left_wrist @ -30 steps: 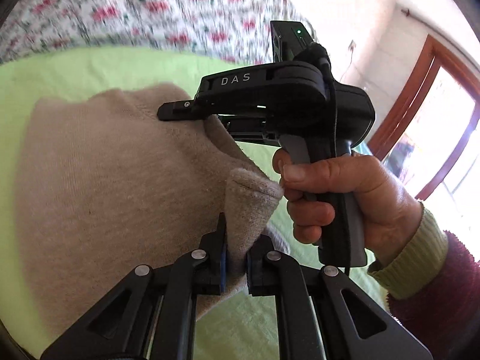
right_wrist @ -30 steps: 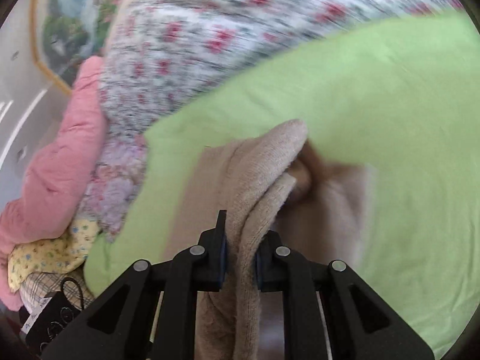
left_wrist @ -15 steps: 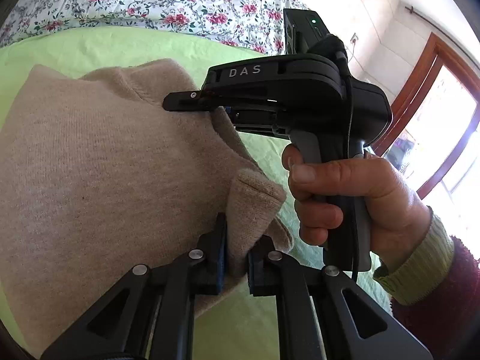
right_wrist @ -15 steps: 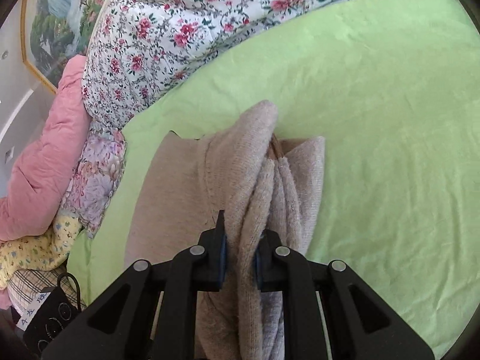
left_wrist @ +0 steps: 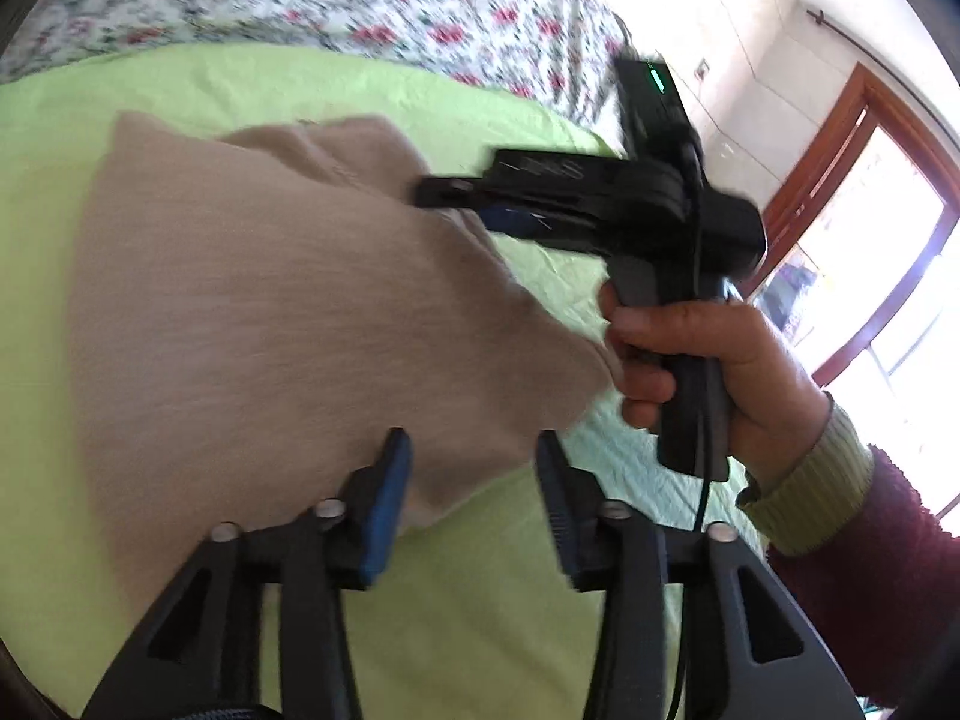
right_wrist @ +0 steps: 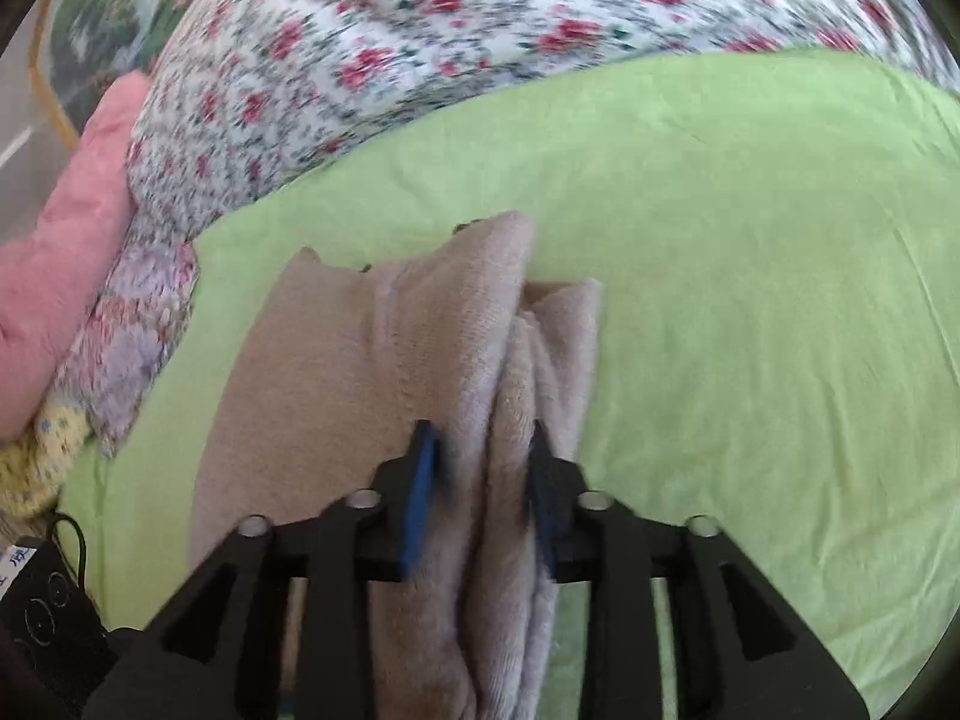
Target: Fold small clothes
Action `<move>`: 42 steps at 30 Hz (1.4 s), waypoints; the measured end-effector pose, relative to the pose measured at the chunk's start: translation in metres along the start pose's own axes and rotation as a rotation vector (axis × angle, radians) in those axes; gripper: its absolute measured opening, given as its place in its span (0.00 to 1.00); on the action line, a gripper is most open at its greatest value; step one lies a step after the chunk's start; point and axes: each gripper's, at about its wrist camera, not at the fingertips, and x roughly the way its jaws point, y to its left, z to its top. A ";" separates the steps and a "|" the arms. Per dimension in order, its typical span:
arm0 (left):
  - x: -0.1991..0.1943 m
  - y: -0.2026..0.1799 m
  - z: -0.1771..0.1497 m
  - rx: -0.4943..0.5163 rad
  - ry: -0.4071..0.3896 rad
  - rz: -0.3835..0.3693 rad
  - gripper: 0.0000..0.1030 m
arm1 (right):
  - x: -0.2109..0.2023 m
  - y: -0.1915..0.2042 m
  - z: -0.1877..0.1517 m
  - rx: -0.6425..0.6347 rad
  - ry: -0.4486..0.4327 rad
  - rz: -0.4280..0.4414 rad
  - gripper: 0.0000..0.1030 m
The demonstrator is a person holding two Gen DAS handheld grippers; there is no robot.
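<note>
My left gripper [left_wrist: 474, 480] stands with its jaws spread wide, the blue-padded fingers [left_wrist: 384, 504] well apart and holding nothing. The near corner of the beige knit sweater [left_wrist: 288, 312] lies just beyond them, its hem edge reaching between the fingertips without being pinched. The sweater spreads flat over the green sheet [left_wrist: 468, 612], filling the left and middle of my left view, with its neck end at the far side.

My right gripper [right_wrist: 480, 468] has its jaws parted around a bunched ridge of the same sweater [right_wrist: 336, 372]. Several folds of fabric run between the two fingers and past them toward the near edge. The gap is clearly wider than the cloth would need for a firm pinch, and motion blur keeps me from telling whether the pads touch the knit. In the left view this gripper [left_wrist: 456, 204] reaches in from the right, its tips at the far right edge of the sweater, and my right hand [left_wrist: 708, 372] wraps the handle, with a ribbed green cuff and dark red sleeve behind it.

Beyond the green sheet [right_wrist: 750, 300] lies a floral quilt [right_wrist: 456, 42], and a pink pillow [right_wrist: 66, 252] sits at the far left. A wooden-framed window [left_wrist: 852, 228] stands at the right.
</note>
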 end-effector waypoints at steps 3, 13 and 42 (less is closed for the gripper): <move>-0.025 0.022 0.001 -0.057 -0.032 0.019 0.56 | -0.012 -0.010 -0.006 0.059 -0.014 0.029 0.55; -0.049 0.096 0.027 -0.265 -0.083 0.071 0.70 | -0.015 -0.013 -0.025 0.136 0.024 0.099 0.66; -0.037 0.166 0.042 -0.393 -0.100 -0.069 0.46 | 0.006 0.036 -0.037 0.141 0.086 0.240 0.30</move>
